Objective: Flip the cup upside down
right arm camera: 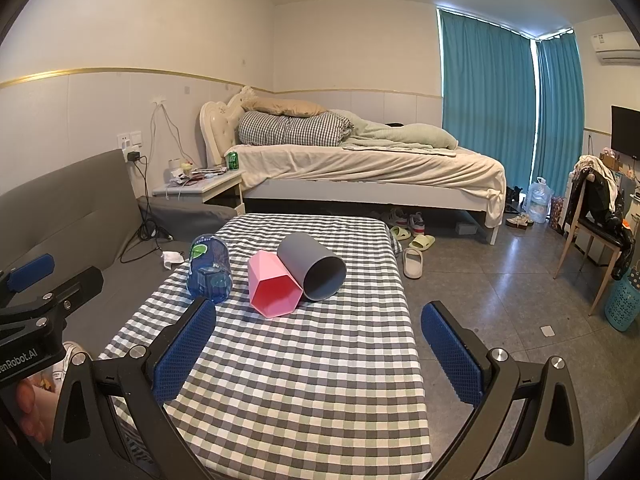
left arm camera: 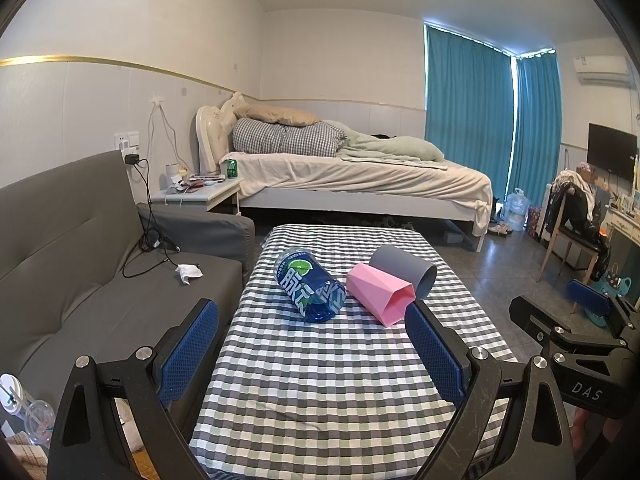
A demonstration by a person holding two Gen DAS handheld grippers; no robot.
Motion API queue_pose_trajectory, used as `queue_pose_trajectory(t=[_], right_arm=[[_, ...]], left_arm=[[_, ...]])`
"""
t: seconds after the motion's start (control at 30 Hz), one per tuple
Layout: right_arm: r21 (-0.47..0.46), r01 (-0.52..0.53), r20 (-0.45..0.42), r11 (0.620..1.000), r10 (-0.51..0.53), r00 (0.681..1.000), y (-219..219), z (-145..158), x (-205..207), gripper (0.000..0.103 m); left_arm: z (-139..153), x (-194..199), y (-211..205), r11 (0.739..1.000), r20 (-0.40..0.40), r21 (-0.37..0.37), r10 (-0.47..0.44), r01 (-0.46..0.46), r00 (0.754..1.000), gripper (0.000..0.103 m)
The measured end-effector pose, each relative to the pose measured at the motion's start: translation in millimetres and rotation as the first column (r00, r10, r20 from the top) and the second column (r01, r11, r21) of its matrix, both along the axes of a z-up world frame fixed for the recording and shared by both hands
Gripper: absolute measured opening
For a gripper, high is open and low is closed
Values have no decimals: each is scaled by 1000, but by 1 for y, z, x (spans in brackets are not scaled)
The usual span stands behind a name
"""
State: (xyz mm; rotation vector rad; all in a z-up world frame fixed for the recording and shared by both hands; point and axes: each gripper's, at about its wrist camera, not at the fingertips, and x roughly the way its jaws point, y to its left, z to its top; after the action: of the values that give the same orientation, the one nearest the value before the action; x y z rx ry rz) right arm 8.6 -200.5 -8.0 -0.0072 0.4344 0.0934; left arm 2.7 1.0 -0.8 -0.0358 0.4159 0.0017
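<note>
Three cups lie on their sides in a row near the far end of the counter (right arm camera: pixel 304 380), which is covered in a checked cloth: a blue printed cup (left arm camera: pixel 310 288) toward the far left corner, a pink faceted cup (right arm camera: pixel 274 284) in the middle, and a grey round cup (right arm camera: pixel 314 266) touching the pink one on its right. All three have their open mouths turned toward the near edge. The left gripper (left arm camera: pixel 312 354) hangs over the near half of the counter with its pads spread wide and nothing between them; the right gripper (right arm camera: pixel 320 354) is likewise wide apart and empty, its right pad out past the counter's right edge. The task does not say which cup is meant, so that stays open. The main risk, as I judge it, is rolling: the grey and blue cups are round and could roll off toward an edge if nudged rather than pinched squarely. The pink and grey cups touch, so closing on either may knock the other. The cloth could also bunch under a cup being turned over. A sofa (left arm camera: pixel 80 272) runs along the left edge, a bed (right arm camera: pixel 360 168) beyond the far edge, and slippers (right arm camera: pixel 414 260) lie on the floor to the right.
</note>
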Motion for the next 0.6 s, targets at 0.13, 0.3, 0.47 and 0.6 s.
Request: queue_pose_trajectory(t=[0.13, 0.3, 0.47, 0.6], right_arm=[[0, 0, 0, 1000, 0, 1000, 0, -1, 0, 103], [0, -1, -1, 1000, 1, 1000, 0, -1, 0, 103], [0, -1, -4, 1000, 1, 1000, 1, -1, 0, 103], [0, -2, -3, 1000, 2, 1000, 1, -2, 0, 103]], left_arm=[[0, 0, 0, 1000, 1, 0, 0, 0, 1000, 97], [0, 0, 0, 1000, 0, 0, 1, -1, 1000, 97], [0, 0, 0, 1000, 1, 0, 0, 0, 1000, 97], [1, -2, -1, 1000, 1, 1, 0, 0, 1000, 97]])
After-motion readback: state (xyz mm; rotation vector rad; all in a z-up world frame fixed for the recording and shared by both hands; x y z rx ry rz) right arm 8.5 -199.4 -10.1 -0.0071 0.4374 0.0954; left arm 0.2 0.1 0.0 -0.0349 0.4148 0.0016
